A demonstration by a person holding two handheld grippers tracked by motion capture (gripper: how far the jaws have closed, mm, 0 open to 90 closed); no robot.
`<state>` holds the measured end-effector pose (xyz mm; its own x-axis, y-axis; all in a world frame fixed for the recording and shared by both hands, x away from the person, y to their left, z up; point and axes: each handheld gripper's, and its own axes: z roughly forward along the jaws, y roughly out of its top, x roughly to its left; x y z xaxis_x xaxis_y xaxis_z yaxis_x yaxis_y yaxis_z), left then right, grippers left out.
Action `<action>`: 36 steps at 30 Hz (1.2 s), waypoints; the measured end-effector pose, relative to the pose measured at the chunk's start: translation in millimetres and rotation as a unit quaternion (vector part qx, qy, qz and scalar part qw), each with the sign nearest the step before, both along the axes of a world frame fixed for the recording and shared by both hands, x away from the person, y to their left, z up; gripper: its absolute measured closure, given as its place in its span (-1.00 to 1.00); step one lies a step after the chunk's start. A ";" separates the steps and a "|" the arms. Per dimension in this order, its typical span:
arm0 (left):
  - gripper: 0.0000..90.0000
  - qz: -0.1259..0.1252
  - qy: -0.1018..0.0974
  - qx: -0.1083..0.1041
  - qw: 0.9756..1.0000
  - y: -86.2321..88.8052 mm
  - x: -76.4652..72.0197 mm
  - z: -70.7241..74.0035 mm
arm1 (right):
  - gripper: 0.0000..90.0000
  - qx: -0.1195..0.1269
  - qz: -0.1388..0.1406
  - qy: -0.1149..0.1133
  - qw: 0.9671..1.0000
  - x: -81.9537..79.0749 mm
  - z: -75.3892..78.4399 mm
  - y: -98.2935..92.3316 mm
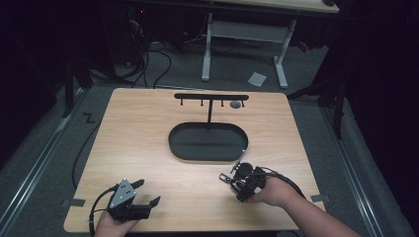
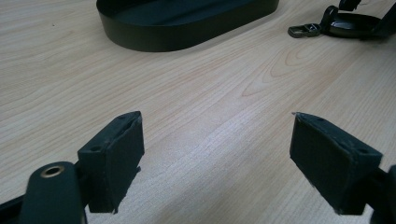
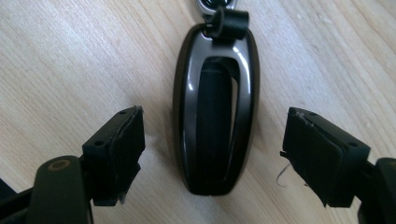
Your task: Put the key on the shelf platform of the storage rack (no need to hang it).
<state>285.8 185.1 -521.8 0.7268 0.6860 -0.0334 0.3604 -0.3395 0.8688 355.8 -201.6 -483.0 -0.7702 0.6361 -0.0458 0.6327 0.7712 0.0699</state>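
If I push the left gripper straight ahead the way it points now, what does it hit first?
Probably the black oval tray: bare wooden table lies between it and the open left gripper. The dark glossy key fob sits off right.

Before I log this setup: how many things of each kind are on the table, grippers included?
Grippers: 2, left gripper and right gripper, both open
Key fobs: 1, key fob lying between the right jaws, untouched
Oval trays: 1, black tray
Hook racks: 1, black rack
Total: 5
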 end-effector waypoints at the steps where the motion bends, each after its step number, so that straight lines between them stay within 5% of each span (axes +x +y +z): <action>1: -0.59 0.000 0.000 0.000 1.000 -0.1 -0.1 0.1 | -0.53 0.003 -0.002 0.001 1.000 0.9 -1.5 2.5; 8: -0.59 -0.001 0.000 0.001 1.000 -0.5 -0.4 0.3 | -0.52 0.003 -0.003 0.006 1.000 3.5 -5.3 5.6; 27: -0.59 -0.002 0.000 0.002 1.000 -0.7 -0.3 0.2 | 0.05 0.009 -0.019 0.014 1.000 6.7 -7.5 2.7; 36: -0.59 -0.002 -0.001 0.002 1.000 -0.9 -0.7 0.1 | 0.08 -0.008 -0.014 0.027 1.000 9.1 -6.7 6.4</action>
<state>285.1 184.2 -521.7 0.7290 0.6839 -0.0294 0.3577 -0.3440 0.8681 364.9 -195.2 -489.7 -0.7533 0.6575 -0.0154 0.6571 0.7534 0.0236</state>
